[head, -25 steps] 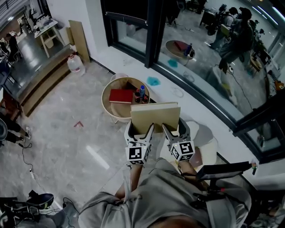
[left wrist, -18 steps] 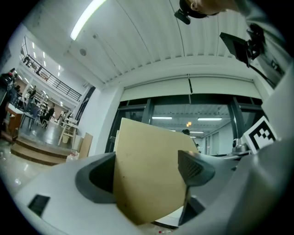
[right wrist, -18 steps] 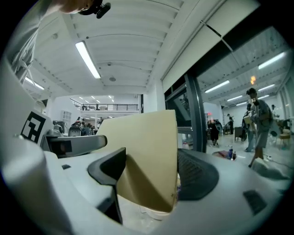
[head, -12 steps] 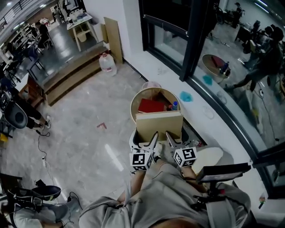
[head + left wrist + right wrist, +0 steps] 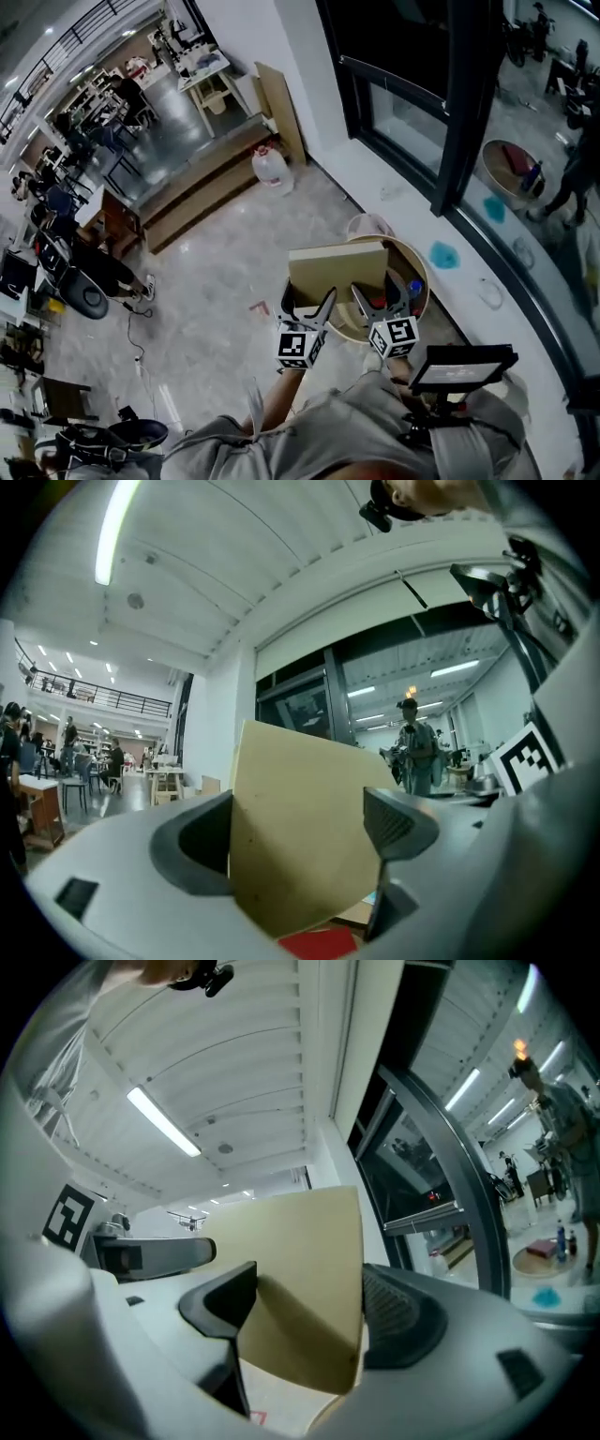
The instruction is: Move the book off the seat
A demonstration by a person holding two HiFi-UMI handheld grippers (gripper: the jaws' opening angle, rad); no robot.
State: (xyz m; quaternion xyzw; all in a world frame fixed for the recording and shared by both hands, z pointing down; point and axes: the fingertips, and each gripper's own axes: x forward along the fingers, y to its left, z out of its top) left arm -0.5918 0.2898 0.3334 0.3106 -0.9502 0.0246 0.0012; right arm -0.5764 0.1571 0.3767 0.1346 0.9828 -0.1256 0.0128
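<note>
Book point(image 5: 337, 270): plain tan cover. Left gripper point(image 5: 308, 299) and right gripper point(image 5: 374, 287): white bodies, dark grey jaws, cubes bearing black-and-white square markers. Floor point(image 5: 206, 281): pale grey, marbled, with a teal patch point(image 5: 443, 255) at 3 o'clock of the book.

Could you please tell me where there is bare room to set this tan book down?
The grey marble floor between the round wooden table and the wooden steps lies bare, apart from a small red mark. The table is crowded: a red book and a blue-capped bottle sit on it, below the thick tan book.
</note>
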